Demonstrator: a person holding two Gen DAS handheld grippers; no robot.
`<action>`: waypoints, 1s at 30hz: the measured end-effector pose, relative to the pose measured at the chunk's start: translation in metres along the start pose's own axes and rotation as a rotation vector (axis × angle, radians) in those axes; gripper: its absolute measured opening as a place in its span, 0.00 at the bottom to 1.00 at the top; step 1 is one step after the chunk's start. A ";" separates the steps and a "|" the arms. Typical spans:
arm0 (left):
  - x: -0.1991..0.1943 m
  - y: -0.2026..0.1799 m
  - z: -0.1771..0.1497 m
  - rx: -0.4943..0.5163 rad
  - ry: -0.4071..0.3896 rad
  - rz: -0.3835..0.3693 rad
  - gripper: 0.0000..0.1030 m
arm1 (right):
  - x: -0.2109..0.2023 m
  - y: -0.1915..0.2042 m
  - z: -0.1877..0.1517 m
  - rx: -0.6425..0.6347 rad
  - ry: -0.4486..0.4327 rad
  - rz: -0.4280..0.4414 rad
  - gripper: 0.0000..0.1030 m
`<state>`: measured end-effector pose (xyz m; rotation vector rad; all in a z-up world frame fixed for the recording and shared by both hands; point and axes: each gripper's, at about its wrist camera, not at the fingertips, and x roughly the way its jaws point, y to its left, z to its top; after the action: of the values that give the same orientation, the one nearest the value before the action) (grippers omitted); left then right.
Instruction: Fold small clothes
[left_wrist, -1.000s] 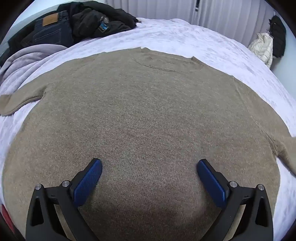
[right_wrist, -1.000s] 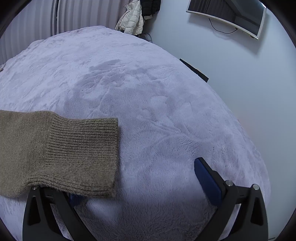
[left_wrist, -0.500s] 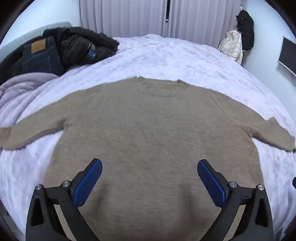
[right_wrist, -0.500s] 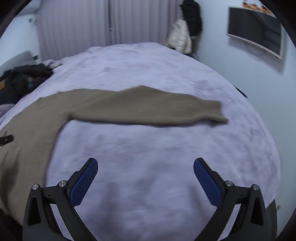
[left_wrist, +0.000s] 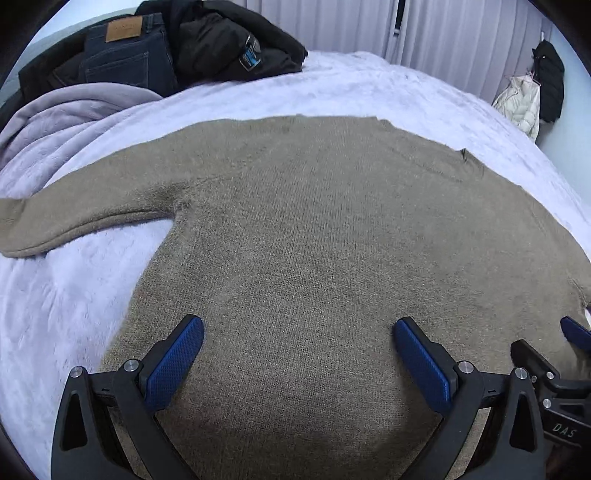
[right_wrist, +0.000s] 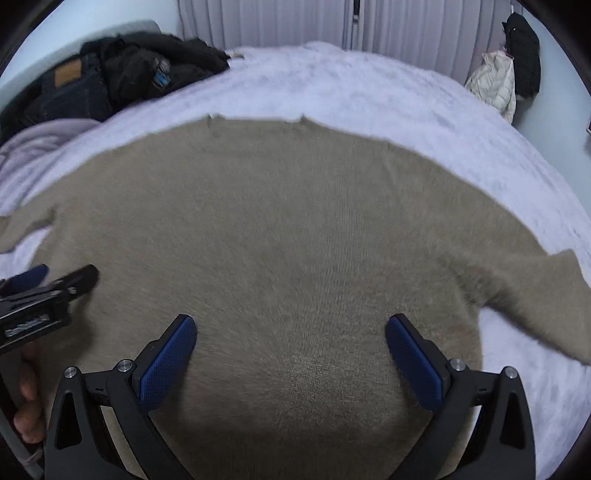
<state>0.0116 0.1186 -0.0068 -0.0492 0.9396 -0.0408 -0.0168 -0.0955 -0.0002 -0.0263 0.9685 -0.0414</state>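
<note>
Sweater (left_wrist: 332, 240): spread flat on bed (left_wrist: 369, 92), sleeves out sideways. Left tongs (left_wrist: 298, 363) and right tongs (right_wrist: 290, 356) hover over its lower half, both gaping, empty. Step, likely: first fold. Next: grip sleeve or hem.

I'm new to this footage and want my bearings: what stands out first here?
A tan knit sweater lies spread flat on the lavender bed cover, filling most of both views, sleeves out to each side. The left gripper and right gripper hover open over its lower body. A dark pile of jeans and a jacket sits at the far left corner.
</note>
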 end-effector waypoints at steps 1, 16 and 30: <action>0.001 -0.002 0.000 0.008 0.007 0.013 1.00 | -0.003 0.002 -0.001 -0.007 -0.020 -0.010 1.00; 0.003 -0.009 0.004 0.029 0.014 0.041 1.00 | -0.001 0.003 0.000 -0.013 -0.016 -0.032 1.00; 0.006 -0.013 0.003 0.034 -0.001 0.063 1.00 | 0.005 0.002 -0.003 -0.020 -0.023 -0.034 1.00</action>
<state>0.0170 0.1052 -0.0089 0.0121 0.9385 0.0014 -0.0162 -0.0940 -0.0061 -0.0614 0.9456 -0.0629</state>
